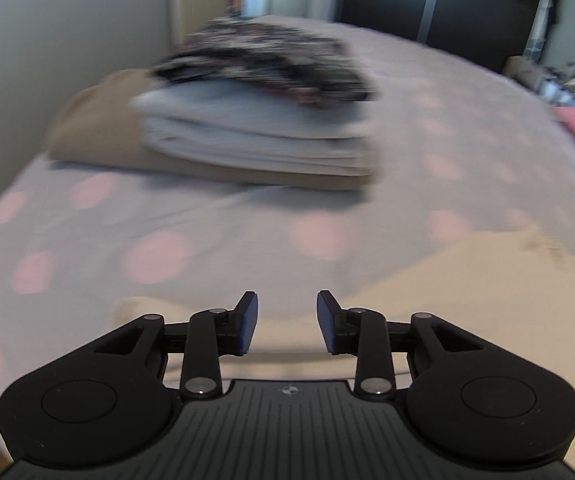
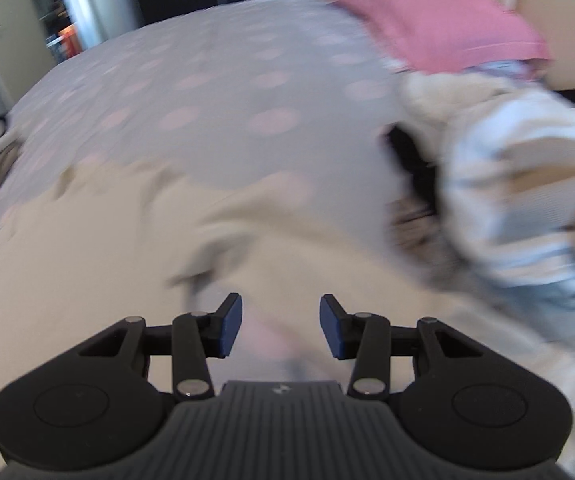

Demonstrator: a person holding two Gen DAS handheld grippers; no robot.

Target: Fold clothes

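A cream garment [image 2: 99, 248] lies spread and rumpled on the bed, near both grippers; it also shows in the left wrist view [image 1: 467, 280]. My left gripper [image 1: 287, 322] is open and empty just above the garment's edge. My right gripper [image 2: 281, 326] is open and empty over the cream garment. A stack of folded clothes [image 1: 255, 136] sits at the bed's far left: a beige piece below, white in the middle, a black-and-white patterned one on top. A heap of unfolded striped and white clothes [image 2: 519, 184] lies to the right.
The bed has a grey cover with pink dots [image 1: 159, 256]. A pink pillow [image 2: 439, 20] lies at the far right. A wall [image 1: 47, 40] runs along the bed's left side, with a dark wardrobe [image 1: 447, 0] and a doorway beyond.
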